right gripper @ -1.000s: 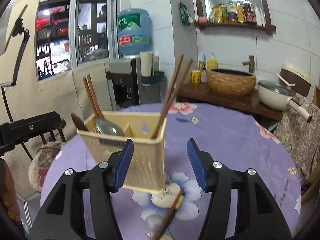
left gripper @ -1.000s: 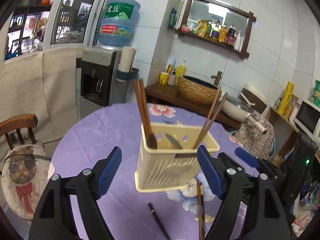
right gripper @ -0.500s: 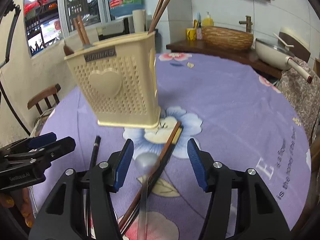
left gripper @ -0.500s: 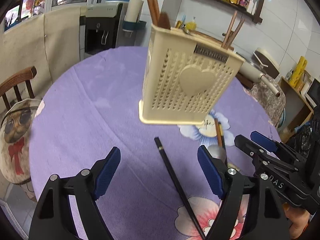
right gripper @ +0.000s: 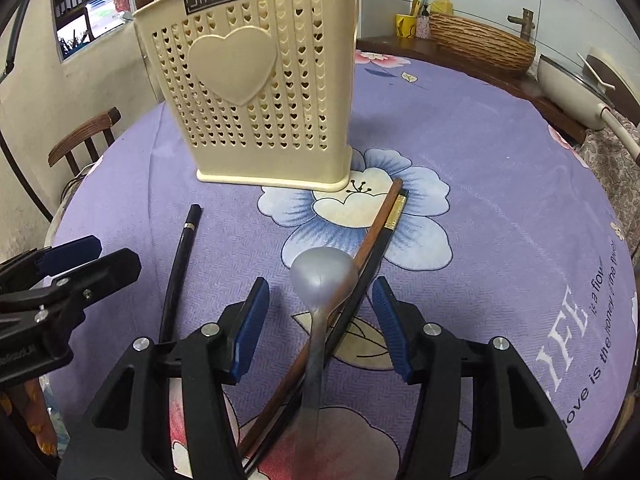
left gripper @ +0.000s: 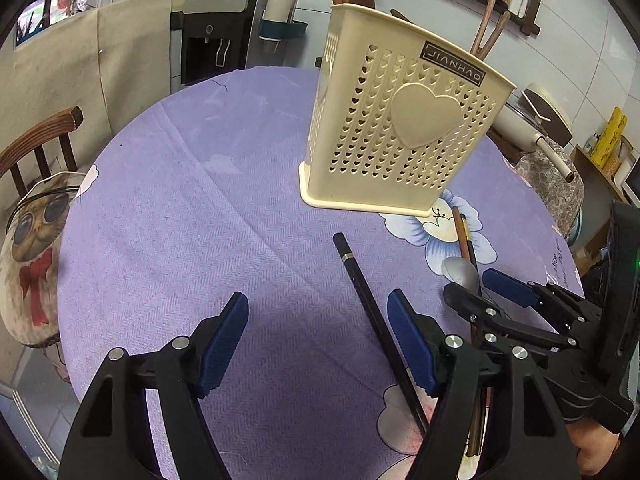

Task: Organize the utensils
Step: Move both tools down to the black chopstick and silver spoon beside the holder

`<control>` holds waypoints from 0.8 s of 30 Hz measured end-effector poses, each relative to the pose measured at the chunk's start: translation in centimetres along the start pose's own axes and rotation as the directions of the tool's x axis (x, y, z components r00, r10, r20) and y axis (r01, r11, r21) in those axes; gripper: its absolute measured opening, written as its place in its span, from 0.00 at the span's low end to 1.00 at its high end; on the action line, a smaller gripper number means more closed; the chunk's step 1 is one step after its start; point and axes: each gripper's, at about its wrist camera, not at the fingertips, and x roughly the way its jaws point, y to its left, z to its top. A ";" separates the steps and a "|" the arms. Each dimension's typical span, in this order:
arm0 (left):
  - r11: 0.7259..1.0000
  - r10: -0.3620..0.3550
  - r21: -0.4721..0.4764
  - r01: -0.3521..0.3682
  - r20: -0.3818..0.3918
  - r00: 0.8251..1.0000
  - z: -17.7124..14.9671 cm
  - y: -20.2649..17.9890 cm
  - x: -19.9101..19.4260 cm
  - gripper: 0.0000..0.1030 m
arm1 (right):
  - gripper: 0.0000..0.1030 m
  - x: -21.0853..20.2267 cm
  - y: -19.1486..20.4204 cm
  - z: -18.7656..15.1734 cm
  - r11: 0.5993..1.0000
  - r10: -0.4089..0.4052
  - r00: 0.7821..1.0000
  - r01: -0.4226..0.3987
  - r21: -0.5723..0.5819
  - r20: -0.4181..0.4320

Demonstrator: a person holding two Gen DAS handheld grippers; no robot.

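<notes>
Metal spoon, brown chopstick and black chopstick lie crossed on the purple tablecloth, at 6 o'clock of the cream utensil holder; a lone black chopstick lies at its 7 o'clock. Right gripper: jaws closing, straddling the spoon, pads apart from it. Left gripper: jaws closing, nothing held, lone chopstick beside its right finger

1. Both views are evenly lit and fairly bright; indoor light falls from above.
2. Soft shadows lie on the purple tablecloth beneath the black tools and beside the cream holder.
3. The window at top left is blown out in patches.
4. Fisheye bending curves walls and the surface rim; corners go black.
5. The spoon shows dull glare; its handle blurs near the lens.
</notes>
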 end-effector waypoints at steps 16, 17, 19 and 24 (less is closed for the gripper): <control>1.000 -0.020 0.014 0.020 -0.042 0.999 -0.4 -0.8 0.9 0.66 | 0.35 0.3 -0.6 0.2 1.000 -0.023 1.000 0.023 0.000 -0.007; 1.000 -0.020 0.017 0.021 -0.046 0.999 -0.4 -0.9 1.0 0.65 | 0.35 0.3 -0.6 0.2 1.000 -0.024 1.000 0.024 -0.001 -0.005; 0.999 -0.022 0.023 0.024 -0.056 0.998 -0.4 -1.2 1.2 0.62 | 0.35 0.3 -0.7 0.2 1.000 -0.019 1.000 0.019 0.003 -0.005; 0.998 -0.018 0.053 0.022 -0.074 0.997 -0.2 -2.2 1.8 0.58 | 0.35 0.1 -1.4 0.3 1.000 -0.003 1.000 0.003 0.028 0.003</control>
